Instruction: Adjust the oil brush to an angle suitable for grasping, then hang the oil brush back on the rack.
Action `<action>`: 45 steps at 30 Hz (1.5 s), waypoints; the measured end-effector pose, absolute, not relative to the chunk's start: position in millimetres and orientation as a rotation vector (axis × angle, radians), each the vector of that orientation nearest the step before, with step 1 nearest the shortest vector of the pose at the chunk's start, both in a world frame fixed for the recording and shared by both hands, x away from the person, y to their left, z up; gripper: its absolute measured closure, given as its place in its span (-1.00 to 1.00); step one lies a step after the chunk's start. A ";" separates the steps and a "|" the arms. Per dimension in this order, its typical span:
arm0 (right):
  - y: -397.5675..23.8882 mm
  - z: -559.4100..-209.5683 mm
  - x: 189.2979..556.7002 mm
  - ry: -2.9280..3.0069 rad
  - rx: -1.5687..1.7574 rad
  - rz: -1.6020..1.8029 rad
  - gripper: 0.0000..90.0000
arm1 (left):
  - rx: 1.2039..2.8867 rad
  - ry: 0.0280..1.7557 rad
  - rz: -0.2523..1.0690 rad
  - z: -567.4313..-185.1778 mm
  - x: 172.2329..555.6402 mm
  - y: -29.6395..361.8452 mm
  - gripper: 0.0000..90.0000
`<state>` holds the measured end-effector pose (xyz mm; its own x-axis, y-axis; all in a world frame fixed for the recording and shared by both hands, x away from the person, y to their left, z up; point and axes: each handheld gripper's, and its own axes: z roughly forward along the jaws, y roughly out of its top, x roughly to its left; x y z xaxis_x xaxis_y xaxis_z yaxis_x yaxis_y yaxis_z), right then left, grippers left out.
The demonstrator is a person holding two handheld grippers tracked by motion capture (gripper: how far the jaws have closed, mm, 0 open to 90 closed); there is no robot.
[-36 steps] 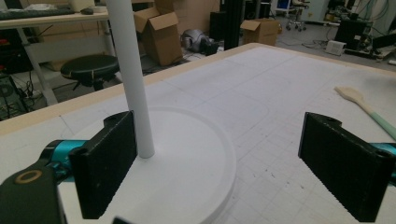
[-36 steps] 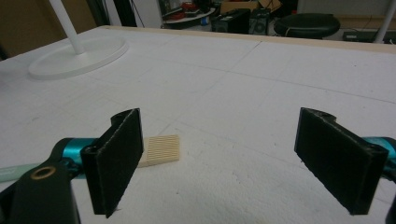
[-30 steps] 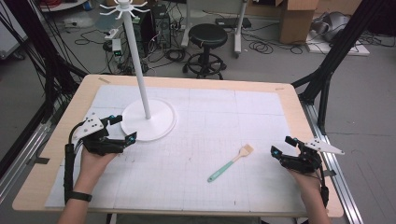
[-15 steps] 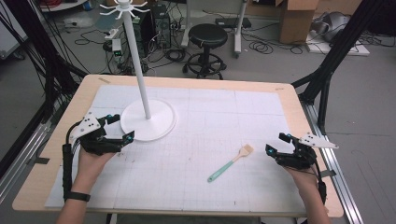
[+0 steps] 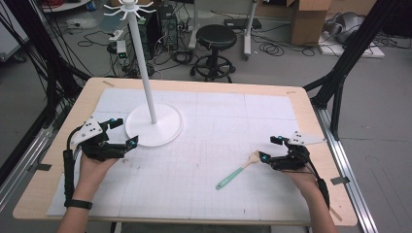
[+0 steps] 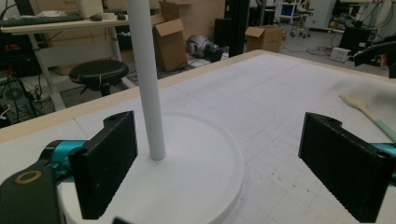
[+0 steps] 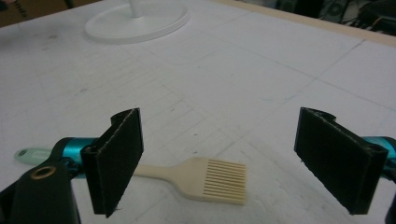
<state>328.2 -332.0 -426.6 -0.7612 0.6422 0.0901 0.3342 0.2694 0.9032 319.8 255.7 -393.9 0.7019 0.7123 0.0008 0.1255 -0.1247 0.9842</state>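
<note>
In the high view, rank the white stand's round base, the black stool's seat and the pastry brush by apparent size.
1. round base, largest.
2. pastry brush and stool seat span about alike; the stool stands farther off, so their order is unsure.

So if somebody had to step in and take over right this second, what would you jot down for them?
Left tool: open, holding nothing, at the edge of the white stand's round base.
Right tool: open, holding nothing, its jaws on either side of the brush head but not closed on it.
Brush: lies flat on the white mat, cream bristle end toward the right tool, green handle pointing away.
Stand: upright at the mat's far left, its top hooks bare.
Done: both tools are in position.
Left: grasping the brush; probably it then goes on a hook, though that is a guess.
</note>
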 end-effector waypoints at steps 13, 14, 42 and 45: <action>-305.6 -436.9 331.6 2.459 0.725 1.491 -0.66 | 1.649 0.689 0.577 -394.2 320.1 255.5 -0.73; -303.2 -437.3 331.8 2.481 0.713 1.489 -0.66 | 1.647 0.690 0.577 -394.1 320.0 255.6 -0.73; -275.9 -445.4 335.2 2.670 0.564 1.383 -0.53 | 1.647 0.685 0.576 -393.7 320.0 256.5 -0.73; -273.7 -448.4 334.7 2.709 0.548 1.355 -0.45 | 1.648 0.686 0.575 -393.9 320.2 256.6 -0.73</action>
<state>334.7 -273.7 -448.4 -0.9346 0.3411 0.1008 0.2853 0.5496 0.7852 320.2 256.6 -393.9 0.7040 0.7102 0.0014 0.1253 -0.1261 0.9841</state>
